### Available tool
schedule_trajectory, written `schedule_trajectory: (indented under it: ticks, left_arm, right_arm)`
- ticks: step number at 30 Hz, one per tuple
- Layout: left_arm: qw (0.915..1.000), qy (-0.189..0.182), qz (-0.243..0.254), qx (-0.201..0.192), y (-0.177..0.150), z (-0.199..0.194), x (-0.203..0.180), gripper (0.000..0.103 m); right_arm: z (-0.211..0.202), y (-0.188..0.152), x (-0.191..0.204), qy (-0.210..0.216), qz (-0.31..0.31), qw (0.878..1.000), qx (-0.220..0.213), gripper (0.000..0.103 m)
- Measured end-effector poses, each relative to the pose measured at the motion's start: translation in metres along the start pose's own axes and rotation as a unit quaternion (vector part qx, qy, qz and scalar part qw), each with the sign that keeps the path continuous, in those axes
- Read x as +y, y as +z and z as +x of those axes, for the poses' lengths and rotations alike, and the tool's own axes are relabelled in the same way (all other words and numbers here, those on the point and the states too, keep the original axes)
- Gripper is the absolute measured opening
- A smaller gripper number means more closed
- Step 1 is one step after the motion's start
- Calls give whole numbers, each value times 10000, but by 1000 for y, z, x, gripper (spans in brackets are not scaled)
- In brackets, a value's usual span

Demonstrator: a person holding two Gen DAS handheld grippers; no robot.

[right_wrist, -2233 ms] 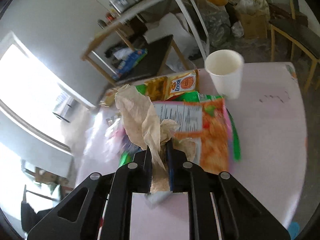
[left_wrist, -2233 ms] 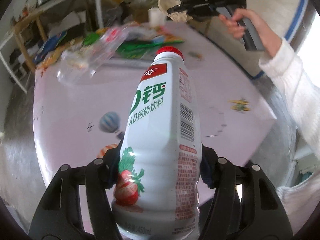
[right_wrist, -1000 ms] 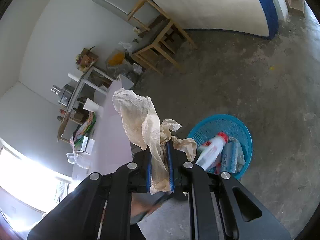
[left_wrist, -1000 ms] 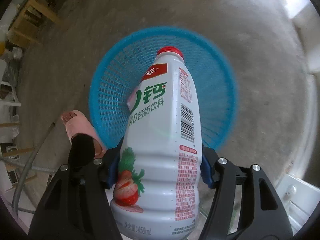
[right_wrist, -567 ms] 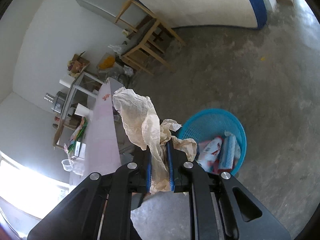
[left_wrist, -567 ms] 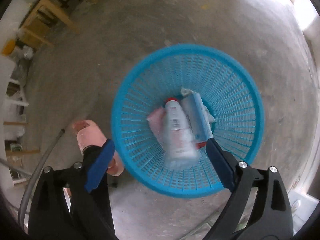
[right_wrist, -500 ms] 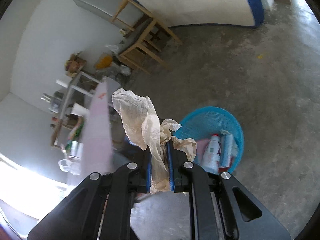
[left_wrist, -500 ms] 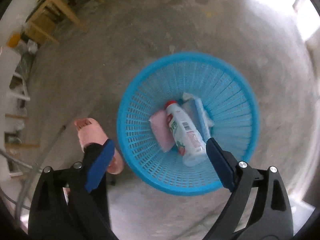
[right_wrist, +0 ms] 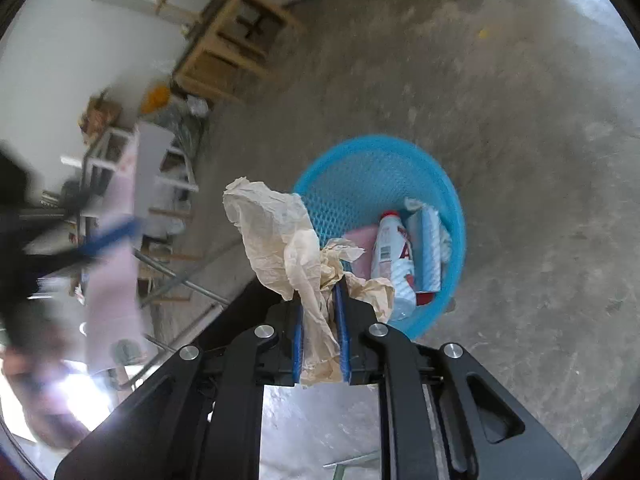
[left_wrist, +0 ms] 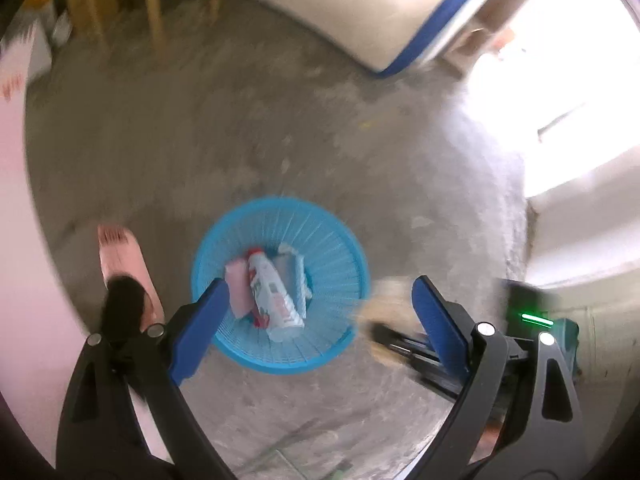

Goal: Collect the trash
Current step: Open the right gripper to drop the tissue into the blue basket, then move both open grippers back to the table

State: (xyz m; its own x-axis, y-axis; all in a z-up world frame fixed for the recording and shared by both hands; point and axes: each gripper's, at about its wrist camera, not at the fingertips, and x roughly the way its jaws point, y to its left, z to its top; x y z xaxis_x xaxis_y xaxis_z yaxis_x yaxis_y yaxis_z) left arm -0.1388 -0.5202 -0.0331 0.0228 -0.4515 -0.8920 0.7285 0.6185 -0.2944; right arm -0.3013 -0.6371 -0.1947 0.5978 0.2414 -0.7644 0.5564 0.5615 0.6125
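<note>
Above a blue plastic basket point(right_wrist: 400, 168) on the concrete floor point(right_wrist: 520, 120), your right claw point(right_wrist: 320, 308) carries a crumpled wad of tan paper point(right_wrist: 280, 236) toward the trash already collected there. Bring that wad squarely over the basket's mouth before you let go: from the right wrist view the paper hangs over the near left part of the rim, so a release here would likely drop part of it onto the floor. Get low enough that the light paper does not drift, then spread the jaws fully so the creased folds fall free of the blue pads.

Your right claw is clenched on the paper, its pads pressed into the wad with loose folds billowing above and below.

Your left claw point(left_wrist: 320, 312) hangs empty with its jaws spread wide, touching nothing, framing the basket from above. Inside lie a white drink bottle point(left_wrist: 276, 300) with a red cap, a pink packet point(left_wrist: 236, 292) beside it and a pale blue wrapper point(left_wrist: 296, 272) on its other side. A pink slipper point(left_wrist: 120, 256) stands just beside the basket.
</note>
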Motion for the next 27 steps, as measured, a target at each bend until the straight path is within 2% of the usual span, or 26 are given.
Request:
schedule_trajectory:
  ticks: [4, 6, 7, 8, 9, 11, 14, 19, 22, 24, 27]
  left_arm:
    - [9968, -132, 485, -629, 10, -74, -22, 88]
    - [9931, -80, 783, -864, 10, -100, -33, 88]
    - [9917, -45, 871, -944, 10, -109, -36, 88]
    - [9897, -15, 967, -1058, 9, -119, -39, 88]
    - [9883, -2, 1031, -1124, 6, -126, -41, 88]
    - [9868, 53, 1107, -1179, 5, -139, -41, 88]
    - [9827, 195, 1239, -1363, -2, -151, -38, 88]
    - [9807, 208, 1243, -1494, -14, -161, -25, 88]
    - [9801, 184, 1145, -1610, -25, -178, -7, 88]
    - [9772, 343, 1121, -1771, -35, -199, 9, 88]
    - [9703, 703, 958, -2106, -54, -242, 47, 88]
  right_arm:
    - [57, 12, 4, -373, -189, 9988, 249, 16]
    - [93, 19, 4, -673, -285, 9964, 438, 22]
    - [108, 21, 4, -894, -337, 9939, 551, 38]
    - [119, 23, 5, -1122, -355, 9909, 651, 58]
    - [129, 25, 6, -1306, -357, 9880, 739, 63]
    - [135, 25, 7, -1384, -415, 9868, 733, 65]
    - [129, 28, 15, -1516, -564, 9851, 582, 77]
    - [100, 36, 25, -1552, -608, 9854, 351, 78]
    - [75, 39, 37, -1428, -625, 9876, 182, 78]
    - [59, 39, 48, -1317, -729, 9886, 87, 78]
    - [26, 39, 86, -1003, -1082, 9889, -152, 78]
